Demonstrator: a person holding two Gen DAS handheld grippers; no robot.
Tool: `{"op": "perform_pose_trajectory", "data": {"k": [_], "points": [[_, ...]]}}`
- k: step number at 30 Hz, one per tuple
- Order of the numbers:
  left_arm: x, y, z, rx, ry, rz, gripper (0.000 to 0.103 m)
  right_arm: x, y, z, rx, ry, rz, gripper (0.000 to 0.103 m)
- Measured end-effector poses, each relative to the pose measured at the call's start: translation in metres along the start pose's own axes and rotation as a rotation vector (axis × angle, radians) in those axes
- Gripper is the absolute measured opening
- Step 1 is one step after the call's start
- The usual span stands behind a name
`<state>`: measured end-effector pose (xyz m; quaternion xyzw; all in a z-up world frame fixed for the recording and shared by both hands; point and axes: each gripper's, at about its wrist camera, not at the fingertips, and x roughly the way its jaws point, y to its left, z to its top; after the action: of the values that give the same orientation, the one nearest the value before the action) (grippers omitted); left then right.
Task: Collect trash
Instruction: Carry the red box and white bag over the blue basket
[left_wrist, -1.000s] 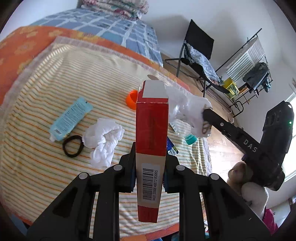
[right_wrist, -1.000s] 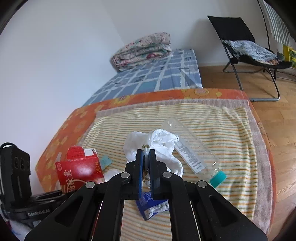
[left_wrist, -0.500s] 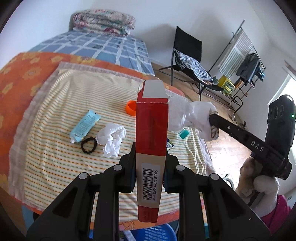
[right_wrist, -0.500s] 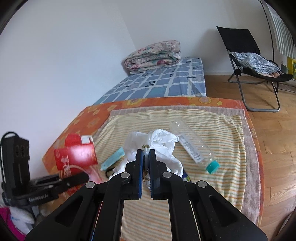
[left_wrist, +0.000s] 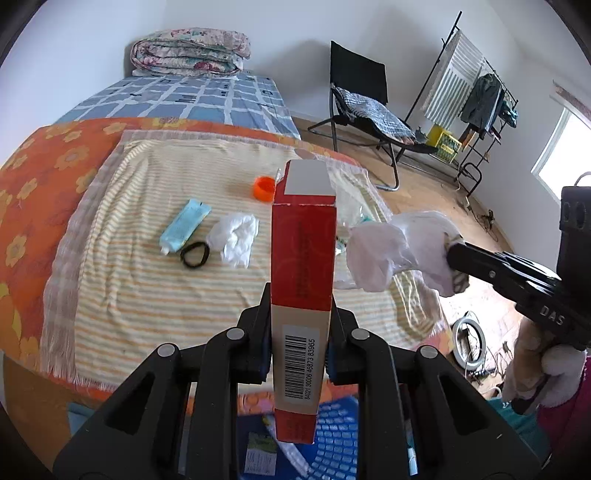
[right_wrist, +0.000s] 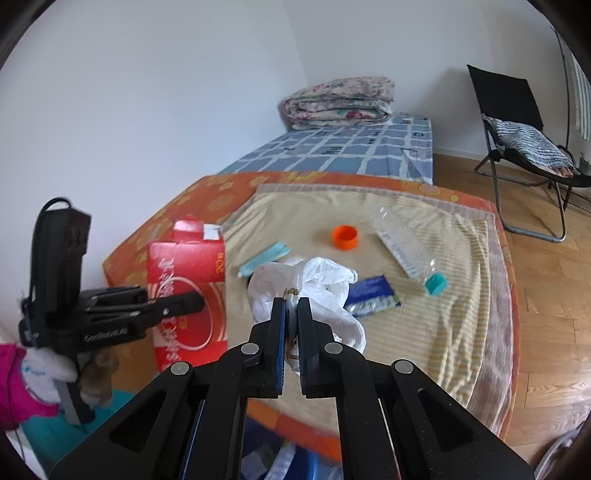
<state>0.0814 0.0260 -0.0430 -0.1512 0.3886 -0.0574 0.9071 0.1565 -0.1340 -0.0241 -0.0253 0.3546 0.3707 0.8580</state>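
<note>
A person's left tongs (left_wrist: 298, 332) pinch a tall red cardboard carton (left_wrist: 302, 266) with a white barcode label, held upright off the near edge of the bed. The right tongs (right_wrist: 291, 332) are pressed together on a crumpled white plastic bag (right_wrist: 317, 280), which hangs in the air just beside the carton. Under both, at the foot of the bed, shows part of a blue plastic basket (left_wrist: 332, 435) with scraps of packaging inside.

More litter lies on the yellow-striped cloth (left_wrist: 147, 295) spread over the orange flowered bedcover (left_wrist: 33, 192): a pale blue squeeze tube (left_wrist: 184, 225), a black hair band (left_wrist: 195, 254) touching the tube's nozzle end, a wad of white tissue (left_wrist: 234, 240) just beside the band, and an orange plastic cap (left_wrist: 264, 188) farther back. The right wrist view adds a clear plastic bottle (right_wrist: 402, 243) with a teal cap lying on its side near the orange cap, and a dark blue foil wrapper (right_wrist: 373, 295) between the bottle and the bag.

Beyond the cloth, a folded floral quilt (left_wrist: 192, 51) rests on a blue checked mattress (left_wrist: 207, 99) against the wall. A black folding chair (left_wrist: 362, 96) and a metal drying rack (left_wrist: 469, 85) hung with clothes stand on the wooden floor (right_wrist: 554, 295).
</note>
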Motion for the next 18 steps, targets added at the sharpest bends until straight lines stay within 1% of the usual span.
{"op": "perform_pose_trajectory", "data": {"k": [3,10,18], "points": [[-0.005,0.0,-0.012,0.003,0.008,-0.004,0.021,-0.007,0.01,-0.013,-0.018,0.018,0.019,0.005],[-0.016,-0.007,-0.043,0.049,0.01,0.01,0.021,-0.025,0.032,-0.045,-0.066,0.045,0.057,0.004],[-0.018,-0.007,-0.075,0.04,0.048,0.011,0.021,-0.028,0.051,-0.09,-0.084,0.115,0.089,0.004]]}}
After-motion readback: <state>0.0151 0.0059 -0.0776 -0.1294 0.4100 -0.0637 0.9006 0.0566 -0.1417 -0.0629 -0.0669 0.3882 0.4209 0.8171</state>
